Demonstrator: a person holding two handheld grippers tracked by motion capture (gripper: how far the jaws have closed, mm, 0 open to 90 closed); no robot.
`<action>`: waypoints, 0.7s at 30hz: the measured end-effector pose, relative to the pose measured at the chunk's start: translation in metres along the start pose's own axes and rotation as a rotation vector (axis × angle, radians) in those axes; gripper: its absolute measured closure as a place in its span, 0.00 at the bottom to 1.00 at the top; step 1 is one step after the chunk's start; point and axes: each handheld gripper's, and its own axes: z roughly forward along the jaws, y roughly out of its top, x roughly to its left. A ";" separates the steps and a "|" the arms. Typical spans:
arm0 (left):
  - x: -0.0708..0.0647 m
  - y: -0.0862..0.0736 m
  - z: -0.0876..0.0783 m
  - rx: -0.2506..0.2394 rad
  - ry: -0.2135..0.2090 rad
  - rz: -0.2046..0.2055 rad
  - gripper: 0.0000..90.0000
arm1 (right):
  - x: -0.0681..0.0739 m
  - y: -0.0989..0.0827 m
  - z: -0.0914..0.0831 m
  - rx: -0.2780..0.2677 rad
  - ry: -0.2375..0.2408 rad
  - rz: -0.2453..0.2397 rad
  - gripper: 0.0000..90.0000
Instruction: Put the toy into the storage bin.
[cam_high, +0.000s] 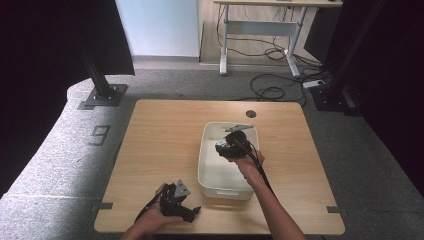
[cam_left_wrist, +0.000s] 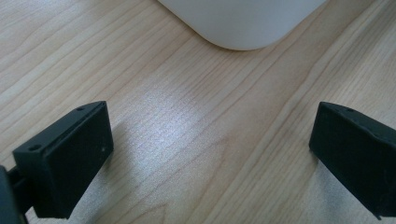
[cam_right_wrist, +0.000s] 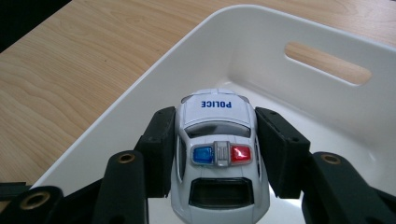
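Note:
A white toy police car (cam_right_wrist: 217, 154) with a blue and red light bar sits between the jaws of my right gripper (cam_right_wrist: 215, 149), which is shut on its sides. The car hangs over the inside of a white plastic bin (cam_right_wrist: 140, 107) with a slot handle (cam_right_wrist: 327, 69). From above, the right gripper (cam_high: 231, 144) is over the bin (cam_high: 206, 175) in the middle of the table. My left gripper (cam_high: 184, 210) rests near the table's front edge, left of the bin. Its jaws stand wide apart with bare wood between them, the gripper (cam_left_wrist: 210, 140) facing the bin's rounded corner (cam_left_wrist: 243, 28).
The light wooden table (cam_high: 160, 140) has a round cable hole (cam_high: 251, 113) at the back. Beyond it lie grey carpet, loose cables (cam_high: 272, 90) and a desk's white legs (cam_high: 223, 45). Black frame posts (cam_high: 100, 80) stand at both back corners.

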 end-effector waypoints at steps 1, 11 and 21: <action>0.000 0.000 0.000 0.000 0.000 0.000 0.00 | 0.001 0.000 0.001 0.003 -0.001 -0.006 0.56; 0.000 0.000 0.000 0.000 0.000 0.000 0.00 | 0.011 0.002 0.013 0.027 0.005 -0.025 0.56; 0.000 0.000 0.000 0.000 0.000 0.001 0.00 | 0.016 0.004 0.021 0.032 0.015 -0.023 0.56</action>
